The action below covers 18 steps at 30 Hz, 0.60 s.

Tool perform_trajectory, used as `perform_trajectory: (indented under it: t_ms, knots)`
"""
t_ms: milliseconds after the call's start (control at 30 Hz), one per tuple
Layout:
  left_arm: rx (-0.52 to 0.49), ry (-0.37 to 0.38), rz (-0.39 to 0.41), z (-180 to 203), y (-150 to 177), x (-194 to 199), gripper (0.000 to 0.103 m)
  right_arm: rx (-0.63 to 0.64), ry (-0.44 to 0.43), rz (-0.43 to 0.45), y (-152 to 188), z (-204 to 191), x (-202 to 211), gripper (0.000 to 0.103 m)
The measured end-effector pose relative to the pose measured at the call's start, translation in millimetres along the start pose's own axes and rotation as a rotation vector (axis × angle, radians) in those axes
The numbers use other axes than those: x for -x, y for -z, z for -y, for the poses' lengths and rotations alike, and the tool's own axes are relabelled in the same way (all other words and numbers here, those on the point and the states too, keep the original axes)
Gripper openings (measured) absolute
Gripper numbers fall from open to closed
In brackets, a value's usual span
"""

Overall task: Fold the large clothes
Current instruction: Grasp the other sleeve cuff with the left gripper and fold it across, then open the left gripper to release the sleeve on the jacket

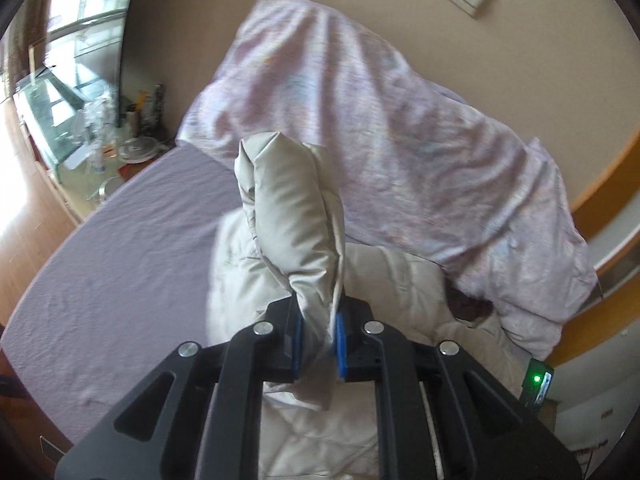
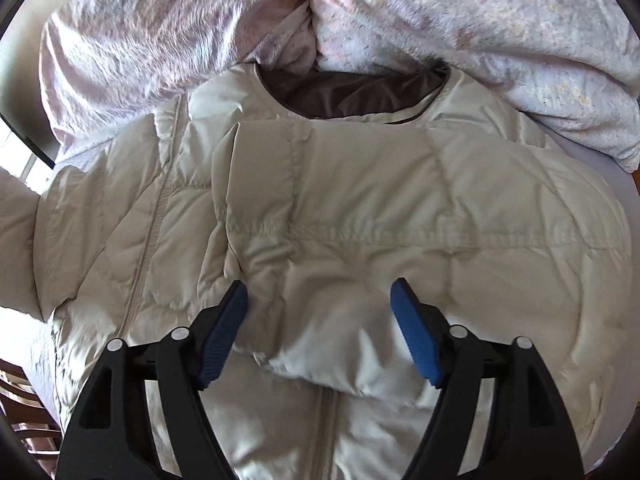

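A cream quilted puffer jacket [image 2: 320,208] lies front up on the bed, its dark-lined collar [image 2: 344,92] towards the bedding. One sleeve [image 2: 400,240] lies folded across the chest. My right gripper [image 2: 320,300] hovers just above that sleeve with its blue pads [image 2: 224,336] wide apart and nothing pinched between them. In the left wrist view my left gripper [image 1: 318,344] is shut on the jacket's other sleeve [image 1: 292,208], which stands lifted above the jacket's body [image 1: 256,280].
A crumpled pale pink floral duvet [image 1: 380,120] is heaped against the wall beyond the jacket. The lilac bedsheet [image 1: 120,248] stretches left to the mattress edge. A glass side table [image 1: 60,120] with clutter stands past the bed. A wooden chair [image 2: 24,412] shows low on the left.
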State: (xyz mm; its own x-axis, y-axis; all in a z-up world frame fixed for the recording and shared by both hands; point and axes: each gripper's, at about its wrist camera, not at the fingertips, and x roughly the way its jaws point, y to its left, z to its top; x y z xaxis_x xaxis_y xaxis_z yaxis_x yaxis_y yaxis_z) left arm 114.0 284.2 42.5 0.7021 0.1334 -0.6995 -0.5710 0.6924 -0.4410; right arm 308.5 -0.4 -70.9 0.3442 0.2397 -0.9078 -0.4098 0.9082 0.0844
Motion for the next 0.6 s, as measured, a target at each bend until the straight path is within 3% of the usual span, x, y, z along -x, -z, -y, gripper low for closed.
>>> perform_trajectory:
  t_ms: [233,400,600]
  knots:
    - [-0.138,0.146,-0.051,86.8,26.1,-15.0,0.012,-0.018,0.046,0.056,18.1,35.0,27.7,0.081]
    - [-0.191,0.259,-0.147,137.8,50.9,-33.9,0.012,-0.077,0.063,0.069,32.7,62.9,37.7,0.081]
    - [-0.239,0.311,-0.250,179.3,81.0,-63.2,0.012,-0.137,0.078,0.085,42.9,88.1,48.1,0.081]
